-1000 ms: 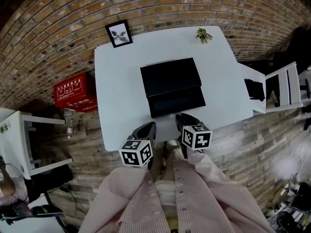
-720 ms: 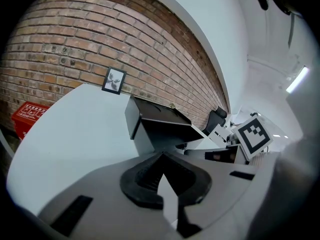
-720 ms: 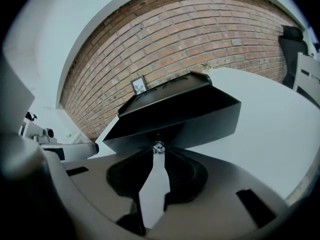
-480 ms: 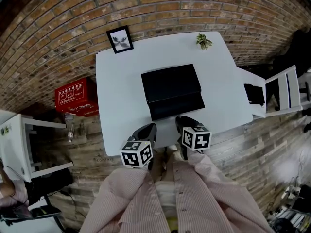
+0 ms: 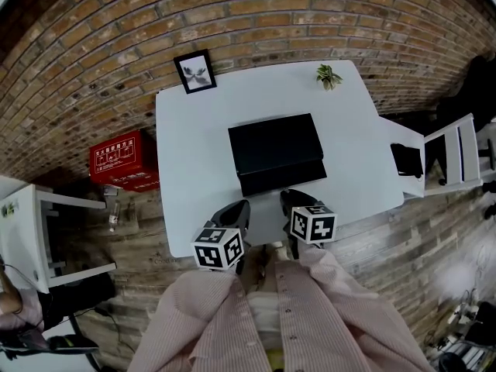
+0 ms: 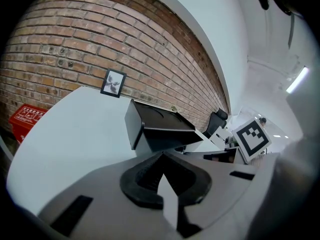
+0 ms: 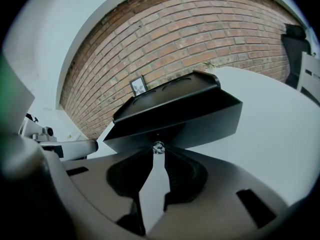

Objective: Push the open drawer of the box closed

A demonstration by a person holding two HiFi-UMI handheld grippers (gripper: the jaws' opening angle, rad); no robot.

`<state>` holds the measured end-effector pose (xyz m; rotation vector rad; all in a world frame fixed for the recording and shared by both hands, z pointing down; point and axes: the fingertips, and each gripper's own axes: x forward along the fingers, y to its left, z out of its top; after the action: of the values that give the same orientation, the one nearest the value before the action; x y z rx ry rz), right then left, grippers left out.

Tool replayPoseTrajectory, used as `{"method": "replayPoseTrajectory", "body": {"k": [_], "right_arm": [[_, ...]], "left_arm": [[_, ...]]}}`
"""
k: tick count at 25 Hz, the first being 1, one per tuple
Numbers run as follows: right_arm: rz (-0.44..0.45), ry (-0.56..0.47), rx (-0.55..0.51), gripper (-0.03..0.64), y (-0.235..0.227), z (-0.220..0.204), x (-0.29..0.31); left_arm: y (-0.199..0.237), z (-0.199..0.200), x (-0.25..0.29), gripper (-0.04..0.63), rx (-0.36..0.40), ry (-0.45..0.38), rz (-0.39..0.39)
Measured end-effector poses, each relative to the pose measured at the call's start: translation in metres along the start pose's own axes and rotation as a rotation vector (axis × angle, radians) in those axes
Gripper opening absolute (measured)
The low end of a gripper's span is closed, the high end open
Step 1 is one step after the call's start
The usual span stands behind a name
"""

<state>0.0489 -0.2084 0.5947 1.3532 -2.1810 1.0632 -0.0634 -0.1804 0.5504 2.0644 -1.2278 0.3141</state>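
Observation:
A black box (image 5: pixel 273 142) stands in the middle of the white table (image 5: pixel 190 177). Its drawer (image 5: pixel 283 178) sticks out a short way toward me. The right gripper (image 5: pixel 287 198) is at the drawer's front. In the right gripper view its tips (image 7: pixel 158 152) close on the small shiny knob (image 7: pixel 158 147) of the drawer front (image 7: pixel 200 126). The left gripper (image 5: pixel 239 209) hovers shut over the table's near edge, left of the drawer and clear of it. The left gripper view shows the box (image 6: pixel 150 121) ahead, and the left gripper (image 6: pixel 162 155) holds nothing.
A framed picture (image 5: pixel 195 70) leans against the brick wall at the table's back left. A small plant (image 5: pixel 328 75) sits at the back right. A red case (image 5: pixel 122 160) lies on the floor to the left, and a white chair (image 5: pixel 449 149) stands to the right.
The drawer has slid further into the box, with the right gripper following it. The left gripper has stayed at the table's near edge.

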Motion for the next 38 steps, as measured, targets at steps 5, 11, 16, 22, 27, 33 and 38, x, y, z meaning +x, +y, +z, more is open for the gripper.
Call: {"method": "replayPoseTrajectory", "body": {"k": [5,11,16,22,27,33,38], "right_arm": [[0.003,0.000,-0.003,0.077,0.000,0.005,0.006],[0.004,-0.002,-0.006,0.077,-0.001,0.012,0.012],[0.000,0.001,-0.009,0.077,-0.001,0.017,0.017],[-0.004,0.000,-0.003,0.077,-0.002,0.021,0.022],[-0.004,-0.006,-0.006,0.077,-0.002,0.027,0.026],[-0.005,-0.010,-0.011,0.077,-0.003,0.033,0.031],[-0.007,-0.011,-0.010,0.077,-0.003,0.036,0.035]], "left_arm": [[0.003,0.004,0.005,-0.005,-0.001,0.001,-0.001],[0.008,0.010,0.010,-0.005,-0.002,-0.004,0.000],[0.012,0.015,0.013,-0.005,-0.001,-0.006,-0.001],[0.016,0.021,0.016,-0.005,0.001,-0.007,-0.003],[0.018,0.024,0.018,-0.005,0.002,-0.006,-0.004],[0.024,0.027,0.020,-0.005,0.000,-0.004,0.001],[0.028,0.028,0.022,-0.005,-0.004,-0.003,0.005]]}}
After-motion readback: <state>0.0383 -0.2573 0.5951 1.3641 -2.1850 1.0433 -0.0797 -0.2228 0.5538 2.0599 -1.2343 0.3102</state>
